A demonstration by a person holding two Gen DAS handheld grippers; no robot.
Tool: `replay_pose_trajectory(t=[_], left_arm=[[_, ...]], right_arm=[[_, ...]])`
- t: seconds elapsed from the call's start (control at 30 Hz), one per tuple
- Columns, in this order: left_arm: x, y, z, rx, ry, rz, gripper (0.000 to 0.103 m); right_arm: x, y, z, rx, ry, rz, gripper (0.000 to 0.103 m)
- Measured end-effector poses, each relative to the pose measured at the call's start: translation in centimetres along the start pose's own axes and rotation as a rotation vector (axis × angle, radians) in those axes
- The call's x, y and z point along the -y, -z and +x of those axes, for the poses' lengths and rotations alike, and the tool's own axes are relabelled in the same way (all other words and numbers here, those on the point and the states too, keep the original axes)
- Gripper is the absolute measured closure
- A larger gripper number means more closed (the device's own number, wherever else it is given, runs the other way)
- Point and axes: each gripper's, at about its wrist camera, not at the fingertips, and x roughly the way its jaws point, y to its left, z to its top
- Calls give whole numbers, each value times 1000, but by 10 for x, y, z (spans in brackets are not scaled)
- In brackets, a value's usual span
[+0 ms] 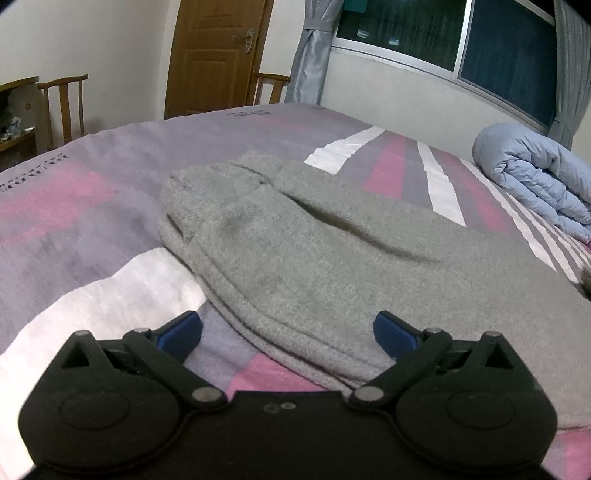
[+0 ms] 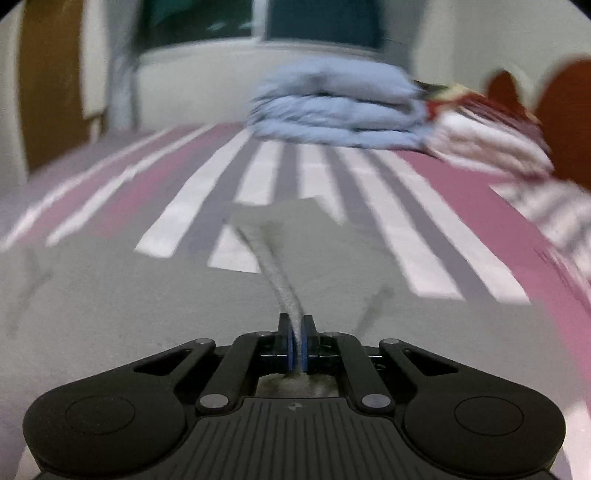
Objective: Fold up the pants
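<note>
Grey fleece pants (image 1: 314, 258) lie in a heap on the striped bedsheet (image 1: 92, 221), their near folded edge between my fingers. My left gripper (image 1: 288, 334) is open, its blue pads on either side of that edge, holding nothing. In the right wrist view my right gripper (image 2: 297, 345) is shut on a raised ridge of the grey pants (image 2: 110, 314), which spread flat to the left and right of it. That view is blurred by motion.
A folded light-blue quilt (image 1: 535, 177) lies at the bed's far right, also in the right wrist view (image 2: 332, 107) beside a red-and-white blanket (image 2: 491, 136). Wooden chairs (image 1: 62, 107), a door (image 1: 214, 55) and a curtained window (image 1: 443, 33) stand beyond the bed.
</note>
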Motion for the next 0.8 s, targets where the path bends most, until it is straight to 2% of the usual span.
replay_pose_trajectory(t=[0.1, 0.23, 0.27, 0.33, 0.4, 0.5, 0.6, 0.8], left_arm=[[1, 2, -2, 5, -2, 2, 8], [3, 3, -1, 5, -6, 2, 8], [3, 3, -1, 6, -7, 1, 8], [3, 3, -1, 7, -7, 2, 8], [2, 3, -1, 8, -7, 1, 8], [2, 4, -1, 9, -7, 0, 8], [2, 4, -1, 9, -6, 0, 8], [3, 4, -1, 8, -5, -2, 8]], right_arm=[[32, 25, -22, -28, -24, 106, 98], [52, 47, -12, -125, -50, 159, 97], [53, 42, -17, -105, -47, 151, 85], [47, 33, -35, -30, -12, 85, 65], [38, 24, -44, 18, -40, 20, 66], [18, 14, -37, 23, -65, -115, 66], [-7, 10, -18, 25, -57, -263, 66], [-36, 6, 27, 12, -58, -472, 66]])
